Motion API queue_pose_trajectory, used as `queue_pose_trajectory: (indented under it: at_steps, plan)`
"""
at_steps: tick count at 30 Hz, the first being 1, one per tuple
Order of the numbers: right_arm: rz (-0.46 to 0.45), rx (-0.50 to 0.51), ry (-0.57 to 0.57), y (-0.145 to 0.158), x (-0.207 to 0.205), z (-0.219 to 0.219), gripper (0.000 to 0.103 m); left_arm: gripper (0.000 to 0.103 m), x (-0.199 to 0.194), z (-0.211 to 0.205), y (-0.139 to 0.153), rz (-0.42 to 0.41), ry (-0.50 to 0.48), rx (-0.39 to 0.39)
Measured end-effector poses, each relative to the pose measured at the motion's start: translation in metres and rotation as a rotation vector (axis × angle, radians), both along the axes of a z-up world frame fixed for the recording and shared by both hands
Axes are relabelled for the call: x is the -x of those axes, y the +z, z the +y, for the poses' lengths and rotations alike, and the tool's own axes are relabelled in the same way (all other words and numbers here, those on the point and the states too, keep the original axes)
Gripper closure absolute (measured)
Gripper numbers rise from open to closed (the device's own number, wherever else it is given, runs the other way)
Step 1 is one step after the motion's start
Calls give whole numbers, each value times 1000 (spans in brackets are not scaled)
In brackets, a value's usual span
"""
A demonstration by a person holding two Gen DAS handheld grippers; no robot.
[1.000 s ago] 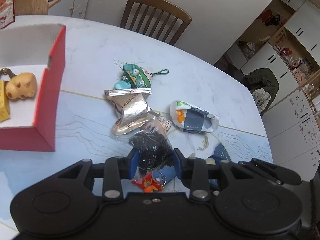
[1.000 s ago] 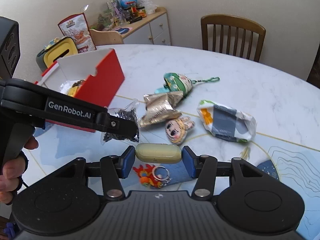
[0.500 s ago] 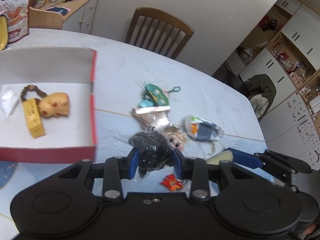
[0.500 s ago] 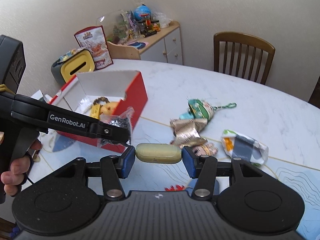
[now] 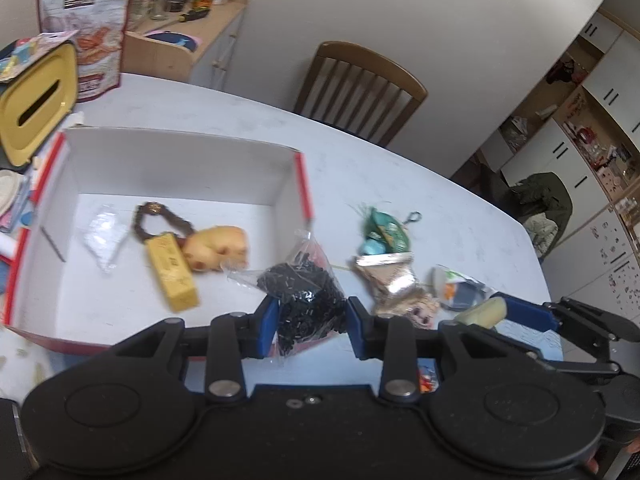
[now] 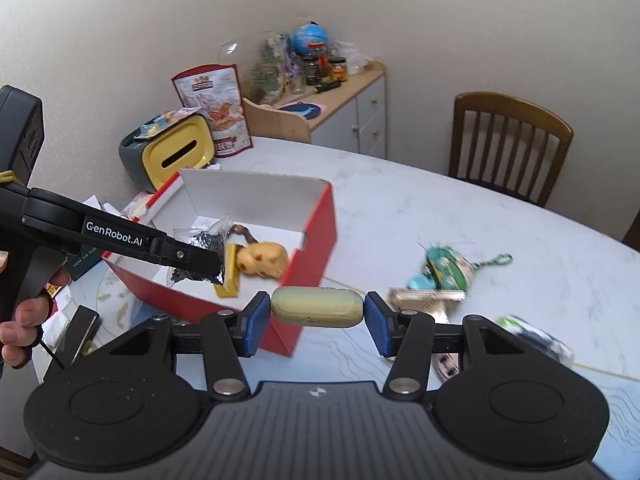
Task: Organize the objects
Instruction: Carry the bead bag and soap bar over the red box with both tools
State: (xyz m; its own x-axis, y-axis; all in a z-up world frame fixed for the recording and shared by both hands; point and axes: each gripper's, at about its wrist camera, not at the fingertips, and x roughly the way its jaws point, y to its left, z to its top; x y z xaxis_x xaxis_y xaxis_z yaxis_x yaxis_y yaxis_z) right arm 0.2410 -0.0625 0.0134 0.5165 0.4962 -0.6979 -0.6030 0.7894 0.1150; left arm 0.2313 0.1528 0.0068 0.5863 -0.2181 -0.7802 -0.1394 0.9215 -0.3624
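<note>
The left tool (image 5: 307, 322) is clamped on a clear plastic bag of small black pieces (image 5: 306, 300); the bag is crumpled, its empty top corner sticking up in a point, the dark contents bunched between the blue pads; in the right wrist view it hangs over the near part of the red box (image 6: 316, 240). The right tool (image 6: 317, 317) is clamped end to end on a pale yellow-green oblong case (image 6: 317, 306), smooth, with rounded ends, lying level between the pads, in front of the box's near corner. The box is open, white inside, and holds a yellow bar (image 5: 172, 274), a tan squashy figure (image 5: 218, 249) touching it, a brown bead loop (image 5: 160, 220) and a small clear packet (image 5: 104, 240). To the right of the box, on the white marbled surface (image 5: 400, 184), lie a green keychain pouch (image 5: 386, 234), a silver foil packet (image 5: 390, 276) and a crumpled white-and-grey wrapper (image 5: 460, 290), blurred.
</note>
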Motion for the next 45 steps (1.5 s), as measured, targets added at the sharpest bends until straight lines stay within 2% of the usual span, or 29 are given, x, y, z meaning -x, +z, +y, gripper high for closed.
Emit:
queue_pose_trajectory:
  at_steps: [10,18,34,45]
  plan:
    - [-29,4,39,1,-13,64,52,69,-2,71,-5,8,67,-44]
    - [-1,52,76,-23,-30,116,52,68,-14,111,-20,44,101,-77]
    - [80,281,129,-103,-60,187,52,68,-54,116,-83,187,3,-166]
    - [147,367,190,-132,-66,206,52,71,-72,110,-107,259,-47,-211]
